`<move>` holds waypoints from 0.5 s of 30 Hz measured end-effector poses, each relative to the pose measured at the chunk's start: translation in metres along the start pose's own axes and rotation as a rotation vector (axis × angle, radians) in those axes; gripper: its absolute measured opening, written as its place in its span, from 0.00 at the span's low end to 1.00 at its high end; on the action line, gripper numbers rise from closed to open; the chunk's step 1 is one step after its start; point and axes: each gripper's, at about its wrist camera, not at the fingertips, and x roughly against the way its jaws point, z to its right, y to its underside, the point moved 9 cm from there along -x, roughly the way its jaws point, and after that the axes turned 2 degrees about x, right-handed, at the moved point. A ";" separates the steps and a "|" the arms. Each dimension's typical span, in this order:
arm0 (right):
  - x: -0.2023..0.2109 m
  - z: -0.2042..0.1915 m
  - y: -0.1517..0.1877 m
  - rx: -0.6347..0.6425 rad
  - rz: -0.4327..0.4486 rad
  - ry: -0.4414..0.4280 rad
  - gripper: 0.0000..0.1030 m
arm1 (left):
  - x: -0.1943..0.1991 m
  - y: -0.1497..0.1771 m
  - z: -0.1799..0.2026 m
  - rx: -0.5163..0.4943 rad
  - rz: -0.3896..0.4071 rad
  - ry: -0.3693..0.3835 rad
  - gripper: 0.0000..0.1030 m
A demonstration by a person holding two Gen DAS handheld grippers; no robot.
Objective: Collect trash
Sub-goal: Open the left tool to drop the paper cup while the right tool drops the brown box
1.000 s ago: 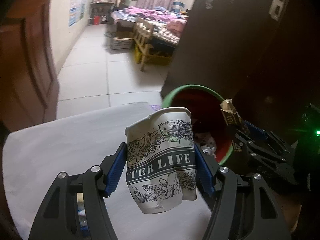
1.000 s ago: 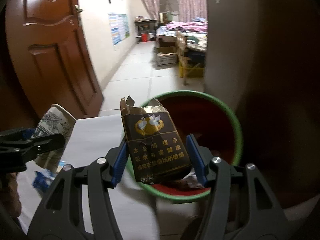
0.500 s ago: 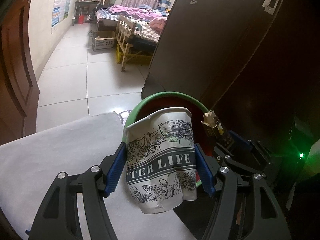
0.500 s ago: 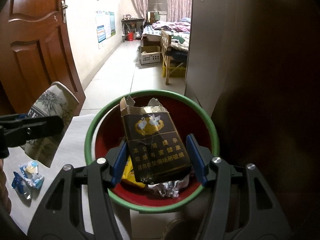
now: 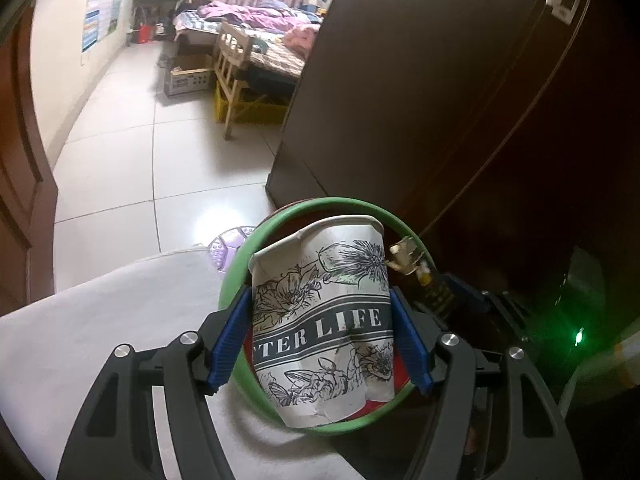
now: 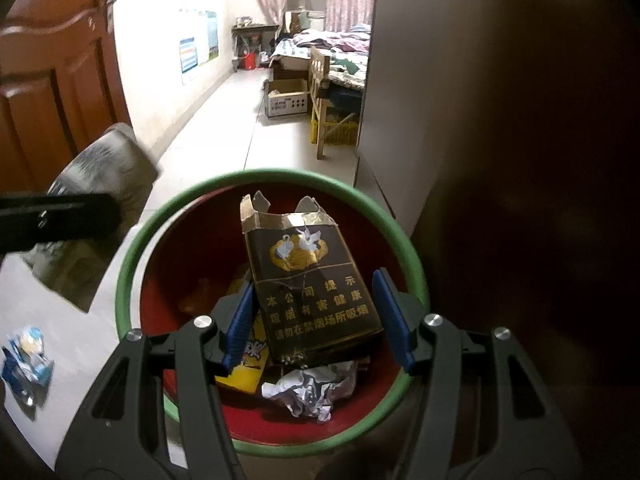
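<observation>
Right wrist: cigarette pack (image 6: 310,282) over bin (image 6: 132,252), left gripper (image 5: 320,344) clamping cup (image 5: 324,312)
</observation>
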 end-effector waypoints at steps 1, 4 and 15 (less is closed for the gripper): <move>-0.002 -0.001 -0.001 0.004 -0.003 -0.001 0.54 | -0.004 0.001 0.002 -0.006 -0.009 0.004 0.62; -0.006 -0.002 0.000 0.002 -0.007 0.005 0.54 | -0.009 0.001 0.003 -0.009 -0.016 0.016 0.62; -0.014 0.001 0.000 -0.038 -0.031 -0.015 0.54 | -0.026 -0.002 0.002 0.001 -0.041 0.003 0.63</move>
